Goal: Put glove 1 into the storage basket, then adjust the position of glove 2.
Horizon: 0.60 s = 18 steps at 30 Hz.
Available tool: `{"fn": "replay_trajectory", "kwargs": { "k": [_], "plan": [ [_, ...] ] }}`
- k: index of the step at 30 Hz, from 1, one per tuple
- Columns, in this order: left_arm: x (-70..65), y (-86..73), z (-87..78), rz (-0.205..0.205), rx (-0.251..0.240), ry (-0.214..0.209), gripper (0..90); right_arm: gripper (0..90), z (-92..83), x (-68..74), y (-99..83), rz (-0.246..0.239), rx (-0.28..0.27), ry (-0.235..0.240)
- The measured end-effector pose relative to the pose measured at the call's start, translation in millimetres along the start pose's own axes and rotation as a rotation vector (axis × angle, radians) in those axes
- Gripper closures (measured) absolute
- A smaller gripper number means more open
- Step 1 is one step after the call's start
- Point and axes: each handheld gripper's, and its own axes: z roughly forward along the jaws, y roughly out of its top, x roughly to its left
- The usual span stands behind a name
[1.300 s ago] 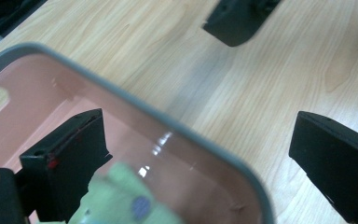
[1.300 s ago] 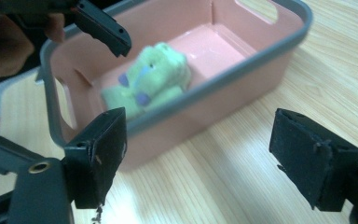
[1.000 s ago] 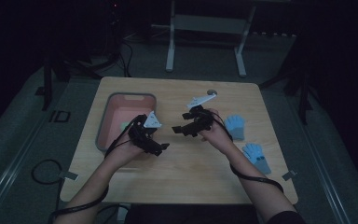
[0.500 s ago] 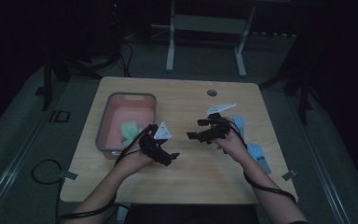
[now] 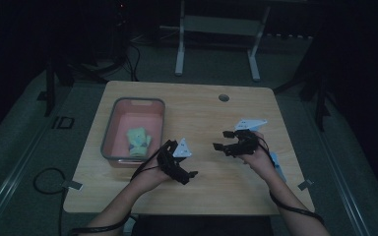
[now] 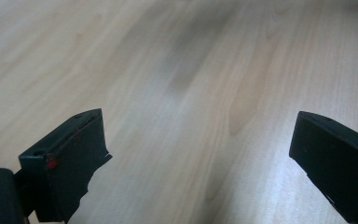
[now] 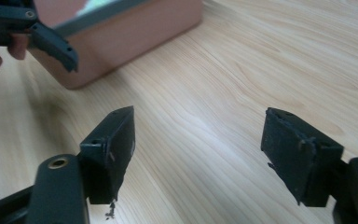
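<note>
My left gripper (image 5: 189, 177) hovers low over the front middle of the wooden table (image 5: 202, 105), just right of the pink bin (image 5: 109, 129). Its jaws stand wide open over bare wood in the left gripper view (image 6: 200, 158). My right gripper (image 5: 220, 140) is at the right middle and points left toward the bin. Its jaws have just been closing a little, but they are still apart with nothing between them (image 7: 198, 149). In the right gripper view the pink bin (image 7: 135, 37) and the left gripper's jaw (image 7: 51, 39) lie ahead at the upper left.
A green and yellow item (image 5: 138, 140) lies inside the bin. A light blue thing (image 5: 277, 164) lies by the table's right edge, partly hidden by the right forearm. A round hole (image 5: 223, 97) sits near the far edge. Metal stand legs (image 5: 179, 44) rise behind the table.
Both hands have drawn away from the bin, to the right and toward the near edge. The left gripper has sunk lower over the wood.
</note>
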Motion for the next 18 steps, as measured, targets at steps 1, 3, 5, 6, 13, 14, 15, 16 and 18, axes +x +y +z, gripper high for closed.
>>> {"fn": "replay_trajectory", "kwargs": {
  "k": [1,3,5,6,13,14,15,16,18],
  "plan": [
    [-1.6,-1.5,2.7,0.006,0.007,-0.003,3.6,30.4,-2.7,-2.0,-2.5,0.004,0.001,-0.011],
    [-4.3,-4.4,7.1,0.017,0.007,-0.011,3.6,31.7,-7.8,-6.6,-7.4,0.008,0.004,-0.034],
    [-6.6,-7.3,11.6,0.008,0.000,-0.025,3.6,35.1,-13.2,-11.5,-12.6,0.011,0.006,-0.057],
    [-7.4,-8.6,13.7,0.012,0.002,-0.027,3.6,35.2,-15.8,-14.3,-15.2,0.018,0.007,-0.066],
    [-13.0,-19.6,25.5,0.015,0.009,-0.016,3.6,40.9,-38.6,-32.6,-29.6,0.029,0.006,-0.148],
    [-13.4,-21.4,26.0,0.009,0.001,-0.017,3.6,42.2,-42.4,-36.2,-31.1,0.034,0.004,-0.160],
    [-13.4,-23.2,26.2,0.003,-0.005,-0.018,3.6,43.3,-46.4,-40.4,-32.7,0.041,0.001,-0.172],
    [-13.0,-25.0,26.3,-0.003,-0.008,-0.015,3.6,44.0,-50.1,-44.7,-34.4,0.044,0.002,-0.189],
    [-13.3,-28.5,26.3,-0.017,-0.019,-0.008,3.6,44.5,-56.9,-53.6,-37.6,0.051,0.005,-0.218]
  ]
}}
